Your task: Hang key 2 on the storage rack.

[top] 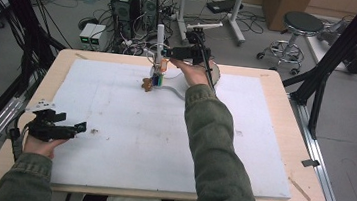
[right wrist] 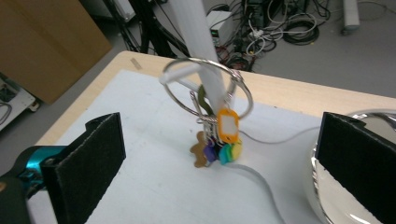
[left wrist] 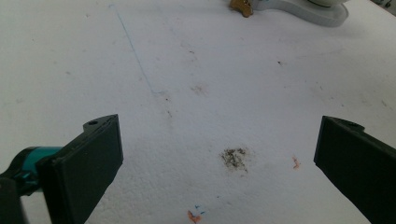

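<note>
Two tongs were in use at a desk (top: 282, 141) covered by a white sheet (top: 128, 125). The right tongs (top: 164, 52) were held at the far middle of the desk, just beside a white post (top: 159, 40) that rose from a white base (top: 175, 85). Their jaws stood wide apart with nothing between the pads. In the right gripper view, a large key ring (right wrist: 208, 88) hung around the post (right wrist: 198, 46) and rested on a short white peg (right wrist: 180, 73) that jutted from it. The ring was tilted, and from it dangled a cluster: an orange tag (right wrist: 227, 126), a brown charm (right wrist: 201, 150), and purple, blue, green and yellow pieces (right wrist: 223, 151). The cluster hung close to the sheet; whether it touched could not be told. A thin white cable (right wrist: 266, 186) curved across the sheet beneath it. At the right edge of that view lay a shiny round rim (right wrist: 317, 186), partly hidden by the jaw. The ring sat ahead of the open jaws, free of both pads.

The left tongs (top: 79, 128) lay low over the near left part of the sheet, well apart from the post. Their jaws were likewise spread wide and empty, and between them the left gripper view showed a dark smudge (left wrist: 235, 157) and small orange marks (left wrist: 194, 216).
</note>
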`<state>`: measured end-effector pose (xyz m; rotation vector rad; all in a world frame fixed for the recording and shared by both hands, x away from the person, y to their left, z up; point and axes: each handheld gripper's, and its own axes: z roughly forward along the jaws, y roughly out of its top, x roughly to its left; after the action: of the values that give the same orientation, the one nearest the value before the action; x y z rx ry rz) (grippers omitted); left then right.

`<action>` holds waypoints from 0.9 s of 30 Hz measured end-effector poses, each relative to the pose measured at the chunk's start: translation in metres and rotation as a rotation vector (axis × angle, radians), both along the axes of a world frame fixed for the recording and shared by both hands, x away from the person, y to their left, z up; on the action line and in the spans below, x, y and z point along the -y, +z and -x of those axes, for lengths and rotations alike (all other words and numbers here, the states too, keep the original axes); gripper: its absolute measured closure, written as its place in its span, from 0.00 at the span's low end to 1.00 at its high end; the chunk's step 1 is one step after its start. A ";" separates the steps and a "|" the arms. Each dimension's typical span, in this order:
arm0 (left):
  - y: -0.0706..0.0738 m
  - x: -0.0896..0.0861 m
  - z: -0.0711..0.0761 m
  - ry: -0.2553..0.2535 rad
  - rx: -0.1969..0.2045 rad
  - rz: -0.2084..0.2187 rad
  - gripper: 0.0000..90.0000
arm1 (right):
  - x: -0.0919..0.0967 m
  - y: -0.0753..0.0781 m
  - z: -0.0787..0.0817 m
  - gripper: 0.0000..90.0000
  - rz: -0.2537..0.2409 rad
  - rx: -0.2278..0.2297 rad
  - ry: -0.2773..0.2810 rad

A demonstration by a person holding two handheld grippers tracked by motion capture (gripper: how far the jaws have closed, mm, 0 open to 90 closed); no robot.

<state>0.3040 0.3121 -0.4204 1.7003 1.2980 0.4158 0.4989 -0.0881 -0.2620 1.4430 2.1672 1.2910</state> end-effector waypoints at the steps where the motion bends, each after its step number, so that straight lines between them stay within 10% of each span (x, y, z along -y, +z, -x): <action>1: 0.000 0.000 0.000 -0.002 -0.001 -0.001 0.02 | 0.003 -0.002 0.001 0.01 0.001 0.000 -0.001; 27: 0.000 0.002 0.000 -0.007 -0.003 -0.016 0.02 | 0.059 -0.033 0.034 0.01 0.021 0.011 -0.003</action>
<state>0.3036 0.3102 -0.4204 1.7186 1.2939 0.4203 0.4644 -0.1475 -0.2947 1.4273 2.1645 1.2681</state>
